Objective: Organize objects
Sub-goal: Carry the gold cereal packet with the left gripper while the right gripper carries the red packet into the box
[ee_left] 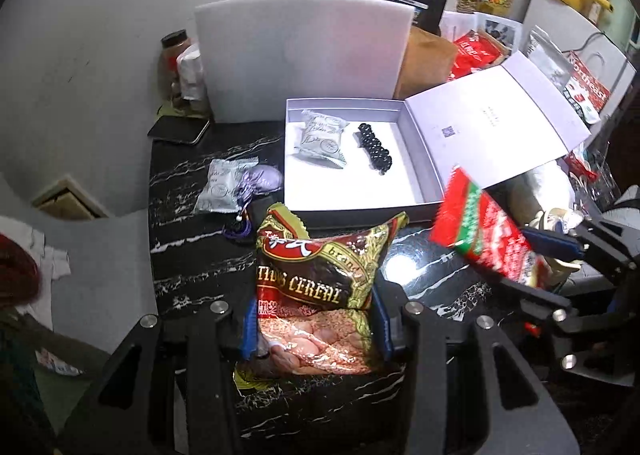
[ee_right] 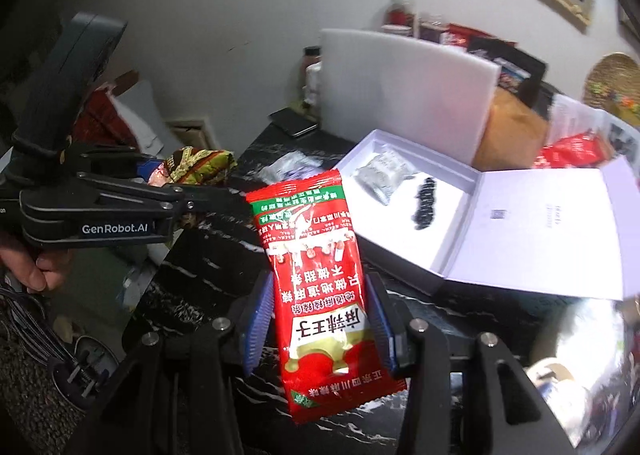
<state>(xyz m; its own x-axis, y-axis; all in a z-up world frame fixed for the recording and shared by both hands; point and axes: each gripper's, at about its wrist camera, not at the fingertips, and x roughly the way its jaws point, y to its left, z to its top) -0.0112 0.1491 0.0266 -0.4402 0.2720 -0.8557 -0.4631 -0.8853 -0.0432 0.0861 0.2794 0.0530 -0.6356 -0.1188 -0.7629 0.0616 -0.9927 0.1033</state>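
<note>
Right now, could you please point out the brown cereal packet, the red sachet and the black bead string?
Brown cereal packet (ee_left: 320, 287): left wrist view, printed front.
Red sachet (ee_right: 320, 295): right wrist view, middle.
Black bead string (ee_left: 374, 148): left wrist view, centre beads.

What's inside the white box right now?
Inside the open white box lie a silver wrapped snack and a black beaded hair clip, side by side. The rest of its floor shows bare. Nothing covers them, though the near wall hides a thin strip.
</note>
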